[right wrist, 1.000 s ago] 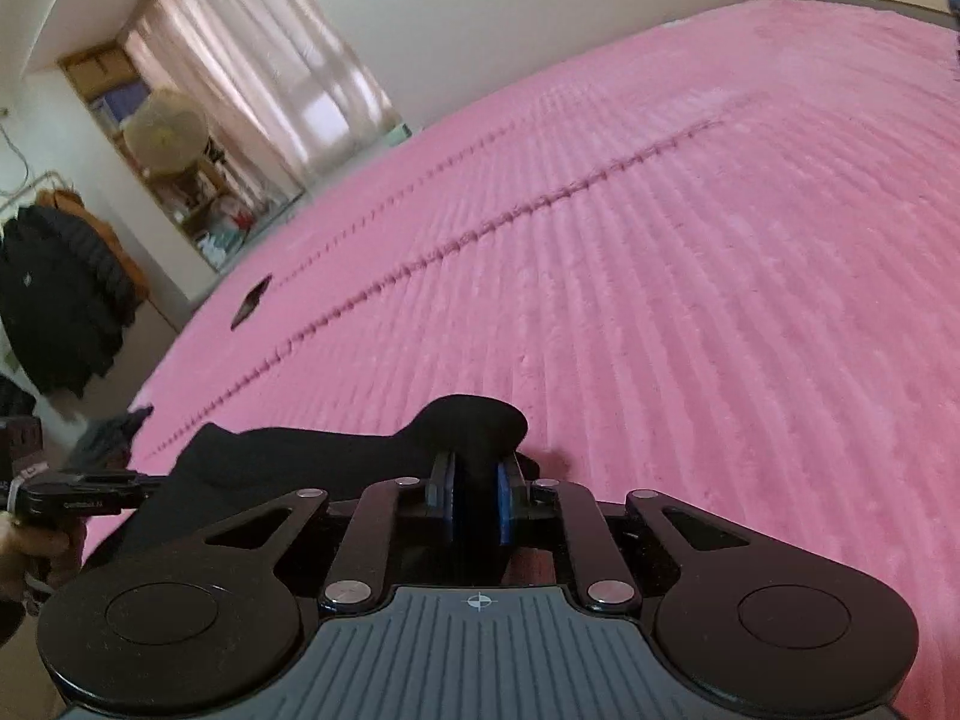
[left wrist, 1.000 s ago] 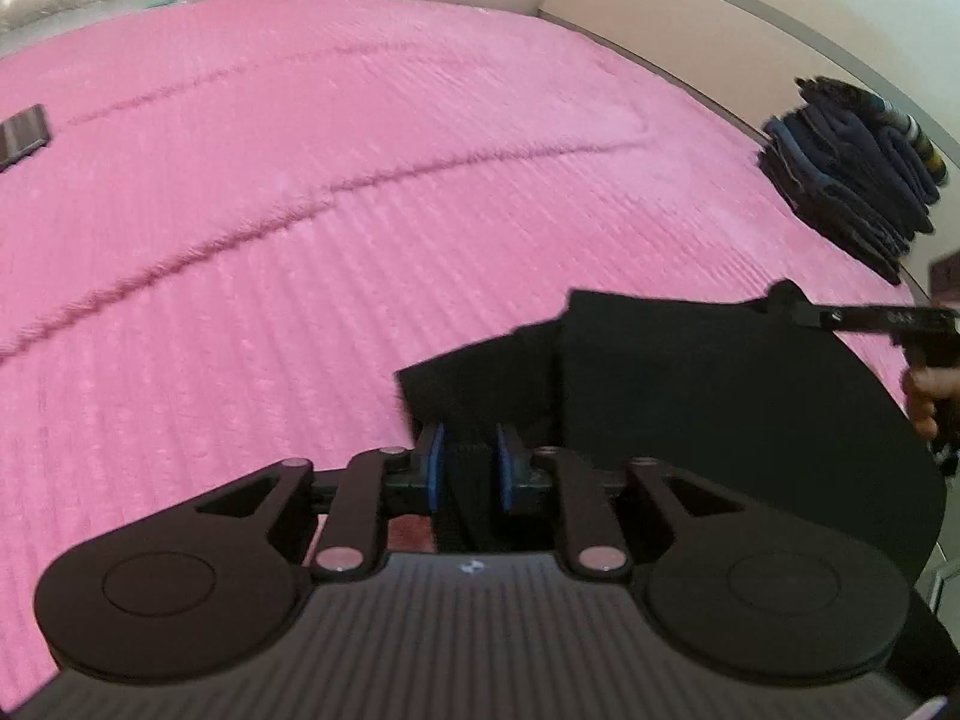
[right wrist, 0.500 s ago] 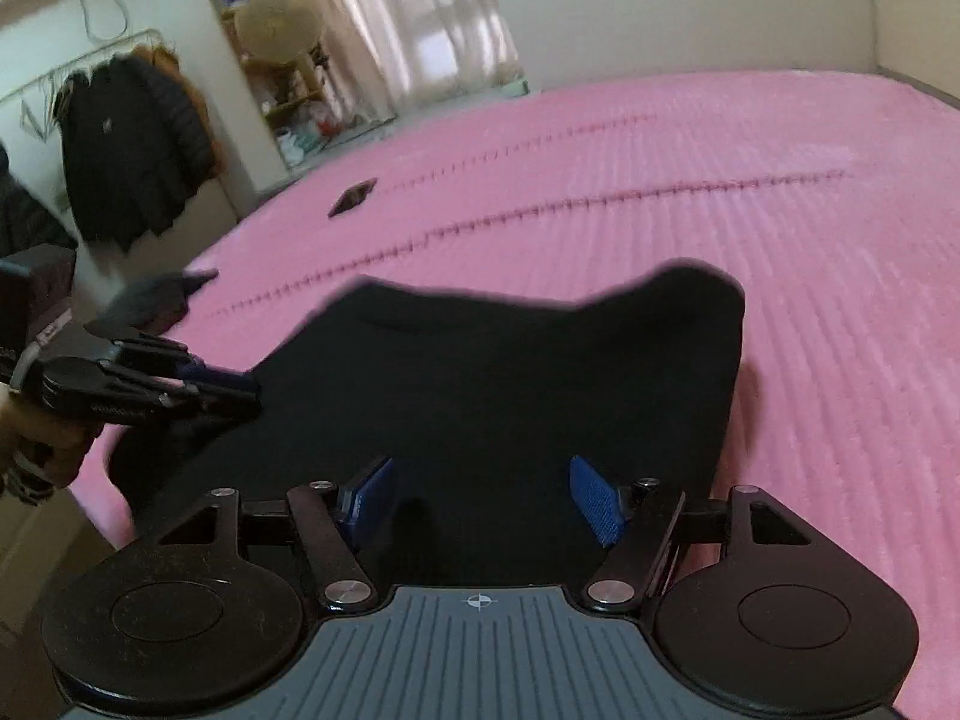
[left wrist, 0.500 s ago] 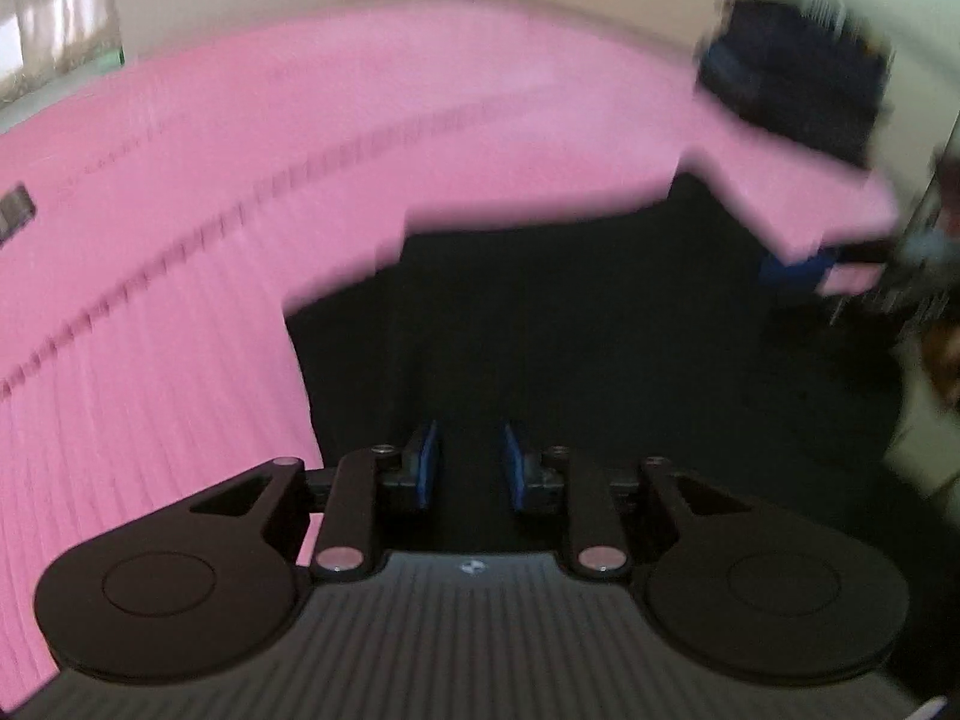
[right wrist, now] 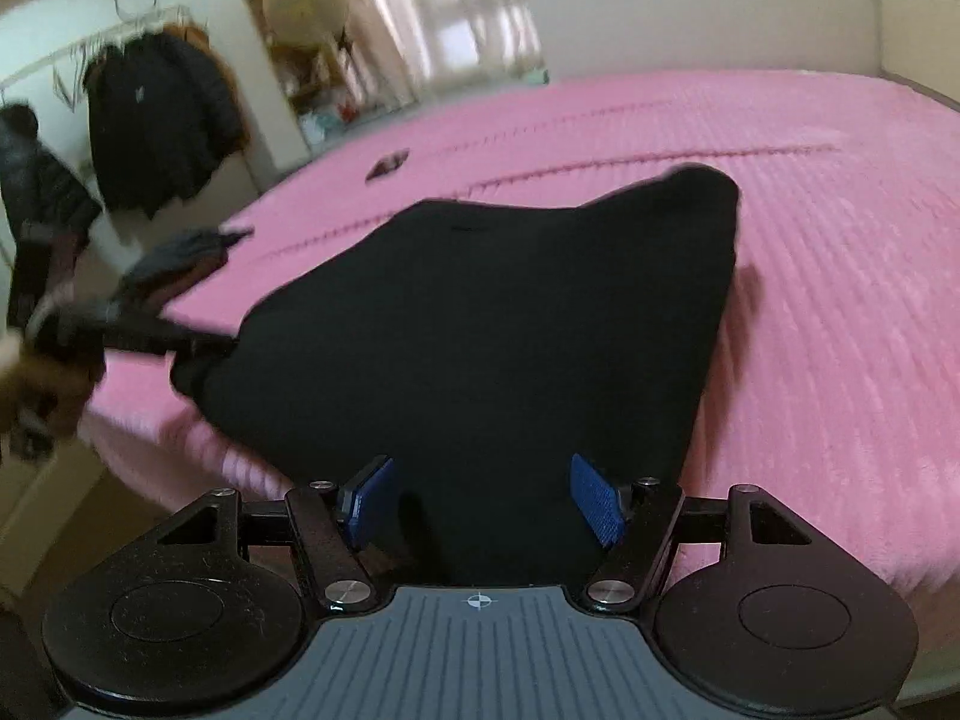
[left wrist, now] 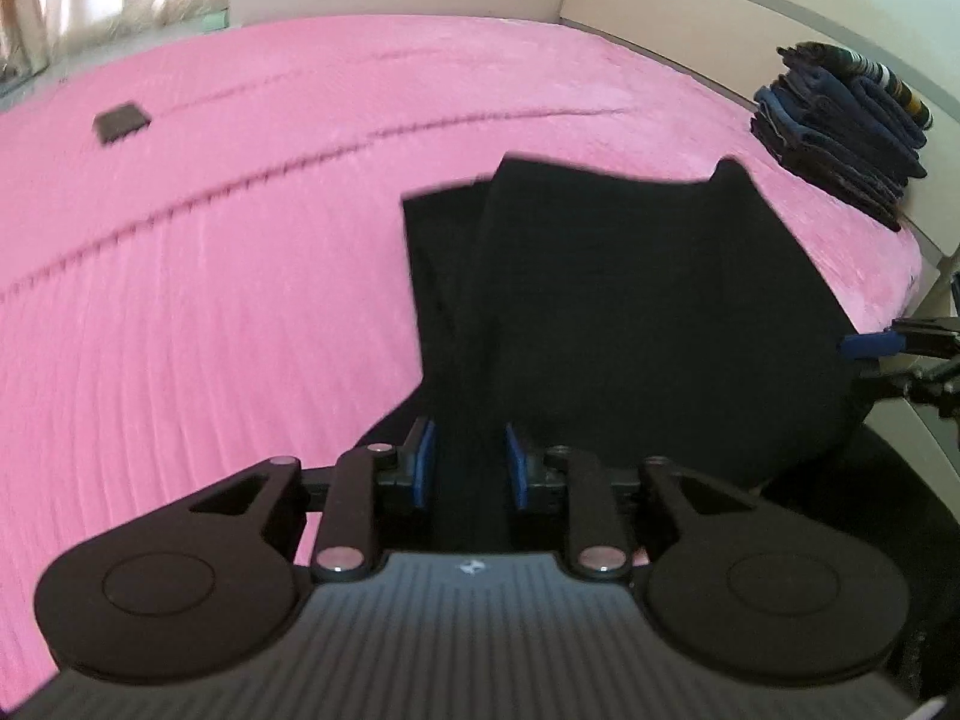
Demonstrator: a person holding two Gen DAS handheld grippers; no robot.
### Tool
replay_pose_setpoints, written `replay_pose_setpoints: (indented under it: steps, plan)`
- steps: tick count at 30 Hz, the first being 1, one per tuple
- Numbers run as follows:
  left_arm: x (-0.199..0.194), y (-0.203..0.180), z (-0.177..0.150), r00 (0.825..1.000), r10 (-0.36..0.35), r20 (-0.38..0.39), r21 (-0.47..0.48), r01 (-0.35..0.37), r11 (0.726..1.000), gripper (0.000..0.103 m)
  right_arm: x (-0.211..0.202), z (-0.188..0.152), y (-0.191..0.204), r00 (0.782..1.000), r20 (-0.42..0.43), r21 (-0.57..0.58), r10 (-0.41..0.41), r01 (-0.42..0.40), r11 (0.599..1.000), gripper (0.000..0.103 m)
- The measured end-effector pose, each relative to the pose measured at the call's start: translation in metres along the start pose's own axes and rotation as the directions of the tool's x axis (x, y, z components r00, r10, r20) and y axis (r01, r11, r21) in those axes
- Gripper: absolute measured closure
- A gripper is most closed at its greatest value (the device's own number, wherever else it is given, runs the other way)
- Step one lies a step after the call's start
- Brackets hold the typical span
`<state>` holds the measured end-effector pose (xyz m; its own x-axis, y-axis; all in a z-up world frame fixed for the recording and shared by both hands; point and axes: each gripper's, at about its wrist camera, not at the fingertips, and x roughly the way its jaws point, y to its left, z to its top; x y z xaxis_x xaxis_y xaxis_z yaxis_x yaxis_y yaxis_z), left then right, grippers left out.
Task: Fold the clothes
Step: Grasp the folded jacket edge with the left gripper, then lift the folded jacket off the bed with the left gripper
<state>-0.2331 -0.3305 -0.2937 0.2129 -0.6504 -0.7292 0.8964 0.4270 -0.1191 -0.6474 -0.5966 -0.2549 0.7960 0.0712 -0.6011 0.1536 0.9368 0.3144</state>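
Note:
A black garment [left wrist: 630, 300] lies folded on the pink bedspread [left wrist: 210, 300], with one end hanging over the bed's near edge. My left gripper [left wrist: 470, 467] sits low at that near end. Its blue pads are slightly apart, and a strip of the black cloth runs between them. In the right wrist view the same garment [right wrist: 510, 330] spreads in front of my right gripper [right wrist: 480, 504], which is wide open over the near hem. The left gripper [right wrist: 204, 348] shows blurred at the garment's left corner. The right gripper [left wrist: 876, 363] shows at the garment's right side.
A stack of folded dark clothes [left wrist: 840, 126] sits at the far right corner of the bed by the headboard. A small dark flat object [left wrist: 120, 120] lies far left on the spread. Coats [right wrist: 156, 138] hang on a rack beyond the bed's left edge.
Both grippers were shut on the black cloth a second ago. The right one has opened wide, the left one's pads have parted a little, and the garment now lies spread flat on the bed.

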Motion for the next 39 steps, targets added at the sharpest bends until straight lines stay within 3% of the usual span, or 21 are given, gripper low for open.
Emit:
replay_pose_setpoints:
  steps: [2, 6, 10, 11, 13, 17, 22, 39]
  plan:
    - [0.000, 0.000, -0.005, 1.000, 0.012, 0.002, -0.018, -0.012, 1.000, 0.080, 0.000, 0.002, 0.003, 1.000, -0.001, 0.002, -0.020, 0.020, 1.000, 0.035]
    - [0.003, -0.015, -0.010, 0.998, 0.067, 0.015, 0.051, -0.068, 0.996, 0.080, 0.009, -0.005, 0.023, 0.996, -0.020, -0.097, -0.088, 0.085, 0.992, 0.034]
    - [-0.008, -0.023, -0.006, 0.994, 0.110, 0.012, 0.059, -0.110, 0.992, 0.080, 0.002, 0.000, 0.028, 0.994, -0.016, -0.073, -0.106, 0.105, 0.992, 0.032]
    - [-0.013, -0.027, -0.006, 0.992, 0.126, 0.014, 0.075, -0.127, 0.989, 0.081, -0.006, 0.001, 0.030, 0.995, -0.004, -0.066, -0.102, 0.102, 0.993, 0.020]
    - [-0.024, -0.040, -0.009, 0.988, 0.155, 0.026, 0.135, -0.157, 0.978, 0.082, -0.017, 0.000, 0.035, 0.994, 0.017, -0.068, -0.106, 0.106, 0.992, 0.006]
    - [-0.019, -0.055, -0.015, 0.991, 0.134, -0.004, 0.200, -0.130, 0.971, 0.081, -0.020, -0.009, 0.036, 0.992, 0.005, -0.056, -0.123, 0.123, 0.991, 0.006]
    - [-0.006, -0.049, -0.017, 0.990, 0.139, -0.038, 0.167, -0.131, 0.977, 0.082, -0.026, -0.012, 0.040, 0.991, 0.006, -0.032, -0.137, 0.137, 0.990, 0.006]
    - [-0.003, -0.054, -0.021, 0.986, 0.163, -0.046, 0.211, -0.149, 0.966, 0.082, -0.023, -0.018, 0.044, 0.989, 0.008, -0.041, -0.151, 0.151, 0.988, 0.003]
